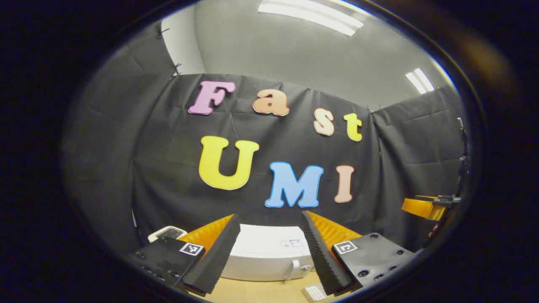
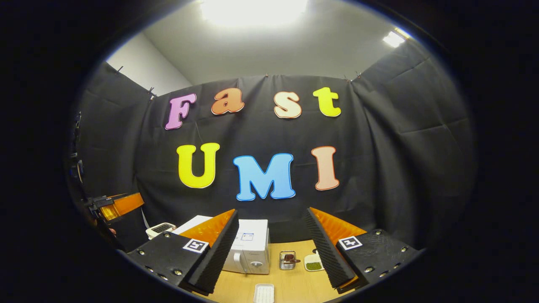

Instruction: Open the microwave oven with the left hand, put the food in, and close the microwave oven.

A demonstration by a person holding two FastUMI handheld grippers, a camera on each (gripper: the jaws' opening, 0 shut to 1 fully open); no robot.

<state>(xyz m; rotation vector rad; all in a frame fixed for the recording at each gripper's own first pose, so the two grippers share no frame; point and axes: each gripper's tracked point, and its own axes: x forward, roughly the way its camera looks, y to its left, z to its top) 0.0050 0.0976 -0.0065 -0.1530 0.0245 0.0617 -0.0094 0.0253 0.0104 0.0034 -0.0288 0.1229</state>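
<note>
The white microwave [image 1: 269,252] stands on the wooden table [image 1: 261,292] right ahead of my left gripper [image 1: 268,215], its door shut and its handle [image 1: 294,269] at the front right. That gripper is open and holds nothing. My right gripper [image 2: 271,211] is open too, high above the table. Beyond it I see the microwave [image 2: 248,248], a small metal cup with a brown item [image 2: 287,260] and a white dish of green food [image 2: 312,265]. Each gripper shows at the edge of the other's view: the right gripper [image 1: 425,208], the left gripper [image 2: 113,208].
A white ridged tray [image 2: 264,292] lies near the table's front edge. A small white device with a dark screen [image 2: 161,229] sits left of the microwave. Black cloth walls close in the back and both sides.
</note>
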